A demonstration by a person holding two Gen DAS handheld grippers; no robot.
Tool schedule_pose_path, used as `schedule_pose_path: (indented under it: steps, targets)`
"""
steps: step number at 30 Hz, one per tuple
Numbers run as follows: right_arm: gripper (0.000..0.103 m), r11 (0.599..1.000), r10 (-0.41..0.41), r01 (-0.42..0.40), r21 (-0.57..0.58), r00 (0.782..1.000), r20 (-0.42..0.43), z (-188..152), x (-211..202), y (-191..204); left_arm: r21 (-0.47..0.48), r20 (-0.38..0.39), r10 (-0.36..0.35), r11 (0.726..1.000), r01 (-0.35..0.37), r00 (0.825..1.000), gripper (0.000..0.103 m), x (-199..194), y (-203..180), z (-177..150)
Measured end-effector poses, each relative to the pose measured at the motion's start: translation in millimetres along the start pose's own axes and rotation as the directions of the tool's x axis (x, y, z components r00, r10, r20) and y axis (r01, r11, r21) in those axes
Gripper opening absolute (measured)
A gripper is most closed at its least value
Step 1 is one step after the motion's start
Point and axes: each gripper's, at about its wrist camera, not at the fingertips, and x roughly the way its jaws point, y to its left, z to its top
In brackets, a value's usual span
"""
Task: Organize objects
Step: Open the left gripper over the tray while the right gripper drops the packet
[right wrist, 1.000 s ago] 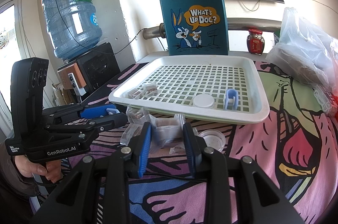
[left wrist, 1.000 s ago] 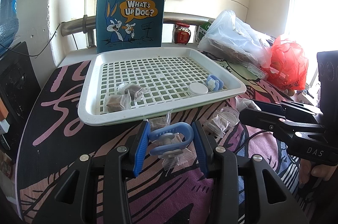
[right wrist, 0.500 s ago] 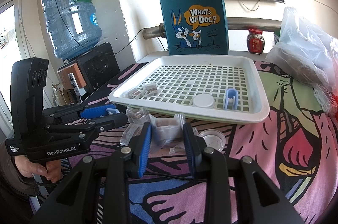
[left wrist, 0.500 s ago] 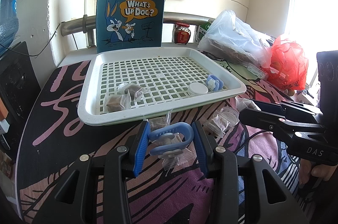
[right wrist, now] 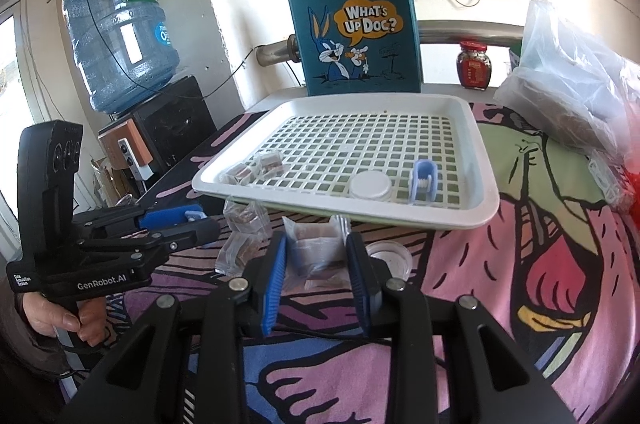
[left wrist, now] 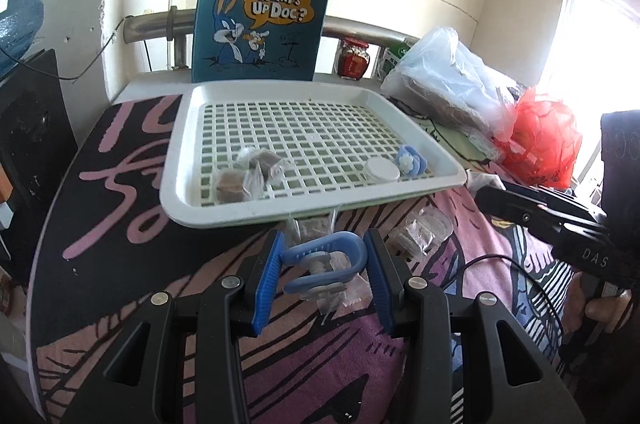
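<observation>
Tongs first, left then right. Left tongs (left wrist: 323,264) grip the blue U-shaped clip (left wrist: 324,252) across its two arms, just in front of the near rim of the white grid tray (left wrist: 408,190). Nothing has changed in the last second: clip and tongs sit exactly where they were, so I judge this a pause after the grasp, with the lift toward the tray not yet begun.

Right tongs (right wrist: 316,270) hold a clear sachet with a brown block (right wrist: 314,244) between their blue pads, also just in front of the tray's near rim and equally unmoved. They look closed on it, though the soft wrapper makes firmness of contact hard to judge.

Inside the tray, left to right: two wrapped brown blocks (left wrist: 248,172) near the front-left corner, a white round lid (left wrist: 382,169), then a second blue clip (left wrist: 410,160) at the front-right. More sachets (right wrist: 240,248) and a clear round dish (right wrist: 390,258) lie on the patterned worktop (left wrist: 120,224) in front of the tray, so several items remain to be sorted.
</observation>
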Motion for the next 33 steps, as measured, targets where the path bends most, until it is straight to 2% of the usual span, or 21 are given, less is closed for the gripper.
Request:
schedule_pose_path:
  steps: [4, 6, 8, 12, 14, 16, 19, 21, 24, 25, 26, 28, 30, 32, 33]
  targets:
    - [0.030, 0.999, -0.036, 0.037, -0.015, 0.997, 0.071, 29.9, -27.8, -6.5, -0.005, 0.059, 0.032, 0.999, -0.031, 0.998, 0.040, -16.7, 15.1, 30.9]
    - [0.030, 0.998, -0.050, 0.052, -0.018, 0.994, 0.101, 47.5, -34.4, -10.1, -0.012, 0.061, 0.051, 0.999, -0.050, 0.997, 0.040, -11.5, 23.8, 48.5]
    - [0.030, 1.000, -0.025, 0.025, 0.005, 0.994, 0.102, 63.6, -29.4, -16.7, -0.023, 0.046, 0.066, 0.998, -0.065, 0.997, 0.040, -0.1, 31.7, 62.3]
    - [0.030, 0.994, 0.038, -0.037, 0.100, 0.999, -0.002, 86.3, 11.1, -37.9, -0.042, -0.019, 0.100, 0.994, -0.101, 0.995, 0.040, 42.6, 47.2, 86.1]
    - [0.030, 0.990, 0.022, -0.012, 0.139, 0.997, -0.070, 91.4, 40.9, -46.4, -0.055, -0.058, 0.146, 0.987, -0.150, 0.987, 0.040, 66.2, 52.7, 89.4]
    - [0.030, 0.988, -0.006, 0.026, 0.155, 0.991, -0.131, 90.1, 68.2, -53.1, -0.078, -0.096, 0.153, 0.984, -0.161, 0.983, 0.040, 86.7, 57.7, 87.3]
    - [0.030, 0.989, -0.073, 0.098, 0.113, 0.975, -0.210, 82.7, 101.5, -53.8, -0.109, -0.136, 0.171, 0.976, -0.186, 0.976, 0.040, 106.6, 64.3, 82.5]
    - [0.030, 0.987, -0.098, 0.125, 0.103, 0.967, -0.237, 78.3, 114.5, -56.0, -0.129, -0.169, 0.175, 0.972, -0.198, 0.970, 0.040, 116.0, 68.0, 78.5]
    - [0.032, 0.982, -0.116, 0.150, 0.116, 0.958, -0.261, 71.9, 125.3, -61.1, -0.132, -0.166, 0.163, 0.974, -0.186, 0.973, 0.040, 118.3, 67.3, 76.3]
    - [0.039, 0.981, -0.117, 0.154, 0.120, 0.956, -0.269, 70.7, 127.3, -62.6, -0.135, -0.163, 0.148, 0.976, -0.171, 0.975, 0.042, 117.0, 66.9, 76.6]
    - [0.043, 0.981, -0.112, 0.150, 0.122, 0.955, -0.274, 70.5, 127.7, -63.3, -0.142, -0.160, 0.131, 0.978, -0.154, 0.978, 0.050, 114.8, 67.0, 77.4]
    - [0.047, 0.981, -0.105, 0.140, 0.131, 0.964, -0.243, 73.1, 117.9, -62.4, -0.157, -0.127, 0.102, 0.980, -0.122, 0.987, 0.062, 103.1, 66.5, 81.6]
    - [0.048, 0.983, -0.086, 0.112, 0.143, 0.980, -0.179, 80.3, 96.9, -60.7, -0.155, -0.069, 0.096, 0.982, -0.106, 0.993, 0.071, 83.6, 64.2, 86.2]
    - [0.050, 0.986, -0.055, 0.066, 0.155, 0.996, -0.077, 88.5, 62.2, -57.3, -0.145, 0.003, 0.095, 0.985, -0.093, 0.995, 0.083, 58.0, 61.3, 90.3]
    - [0.054, 0.987, -0.046, 0.050, 0.156, 0.998, -0.030, 91.3, 44.3, -55.0, -0.139, 0.040, 0.092, 0.987, -0.085, 0.995, 0.086, 43.8, 60.6, 91.1]
